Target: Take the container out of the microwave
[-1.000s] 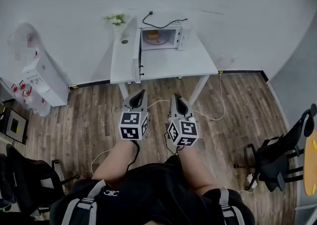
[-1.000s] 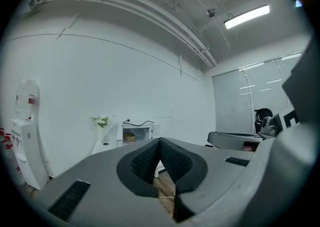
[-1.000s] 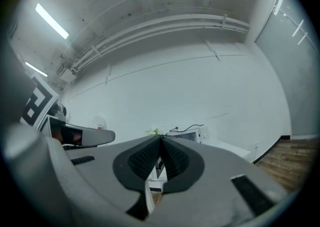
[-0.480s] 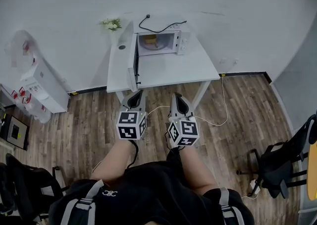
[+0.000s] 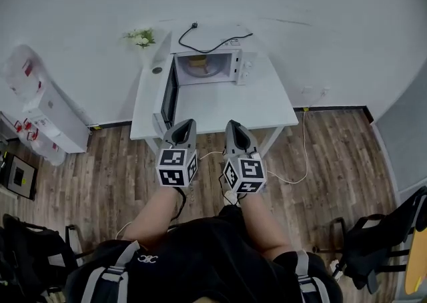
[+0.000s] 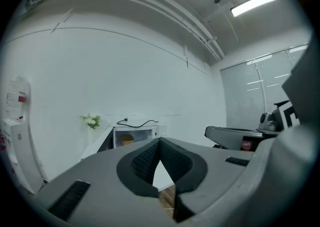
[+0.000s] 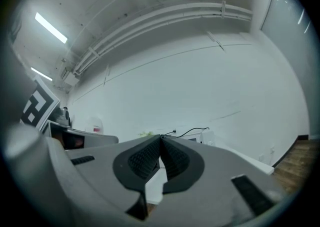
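Note:
A white microwave (image 5: 208, 67) stands at the back of a white table (image 5: 227, 105), its door (image 5: 167, 93) swung open to the left. Inside sits a tan container (image 5: 197, 63); the left gripper view shows the container (image 6: 126, 140) too, far ahead in the open microwave (image 6: 135, 135). My left gripper (image 5: 183, 132) and right gripper (image 5: 233, 133) are side by side at the table's near edge, pointing toward the microwave and well short of it. In their own views the left gripper (image 6: 160, 141) and right gripper (image 7: 160, 138) are both shut, with nothing between the jaws.
A small flower pot (image 5: 139, 37) and a dark round object (image 5: 157, 69) sit at the table's back left. A water dispenser (image 5: 41, 105) stands at the left wall. Black chairs (image 5: 377, 241) are at the right and lower left. A white cable (image 5: 297, 158) trails across the wooden floor.
Both grippers have advanced toward the table, from over the floor to its near edge. The table and microwave appear closer and lower in the head view. The jaws stayed shut.

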A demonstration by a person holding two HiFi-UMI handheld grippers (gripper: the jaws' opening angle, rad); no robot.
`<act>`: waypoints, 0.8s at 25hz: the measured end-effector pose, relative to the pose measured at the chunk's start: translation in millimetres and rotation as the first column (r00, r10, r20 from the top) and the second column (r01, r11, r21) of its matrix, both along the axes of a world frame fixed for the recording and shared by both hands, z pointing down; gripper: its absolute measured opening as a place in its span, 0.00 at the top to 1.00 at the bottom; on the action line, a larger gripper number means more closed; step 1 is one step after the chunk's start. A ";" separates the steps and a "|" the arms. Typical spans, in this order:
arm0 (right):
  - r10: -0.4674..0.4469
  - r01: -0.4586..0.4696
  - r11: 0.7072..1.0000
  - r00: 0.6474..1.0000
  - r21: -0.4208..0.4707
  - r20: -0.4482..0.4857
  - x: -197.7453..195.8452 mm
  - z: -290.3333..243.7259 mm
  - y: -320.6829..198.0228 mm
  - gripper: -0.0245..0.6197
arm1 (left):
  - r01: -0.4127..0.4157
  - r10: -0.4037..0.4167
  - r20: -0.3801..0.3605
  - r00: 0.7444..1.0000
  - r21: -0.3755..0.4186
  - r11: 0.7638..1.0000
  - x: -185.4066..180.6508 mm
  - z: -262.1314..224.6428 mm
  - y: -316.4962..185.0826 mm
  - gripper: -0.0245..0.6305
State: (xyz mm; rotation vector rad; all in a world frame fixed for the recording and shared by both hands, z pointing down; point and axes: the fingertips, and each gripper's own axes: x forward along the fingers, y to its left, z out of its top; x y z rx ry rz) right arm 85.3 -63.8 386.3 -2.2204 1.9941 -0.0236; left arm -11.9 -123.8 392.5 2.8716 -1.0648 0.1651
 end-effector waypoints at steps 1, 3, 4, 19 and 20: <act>-0.011 0.011 1.000 1.000 -0.003 0.000 11.3 0.9 -10.3 0.95 | 0.009 -0.009 0.002 1.000 -0.004 1.000 11.4 1.6 -9.0 0.94; -0.034 0.035 0.999 0.999 -0.013 0.003 32.2 3.5 -30.5 0.95 | 0.030 -0.030 0.003 1.000 -0.011 0.999 31.6 3.6 -27.1 0.94; -0.046 0.046 0.999 0.999 -0.019 0.006 42.3 4.4 -40.6 0.95 | 0.042 -0.042 0.003 0.999 -0.014 0.999 41.2 3.7 -36.3 0.94; -0.226 0.227 0.973 0.974 -0.048 0.022 156.9 5.1 -179.9 0.95 | 0.206 -0.205 0.028 0.978 -0.016 0.979 148.1 2.3 -151.4 0.94; -0.242 0.243 0.969 0.970 -0.052 0.020 160.0 6.4 -189.4 0.95 | 0.213 -0.213 0.029 0.977 -0.016 0.977 152.0 3.4 -158.2 0.94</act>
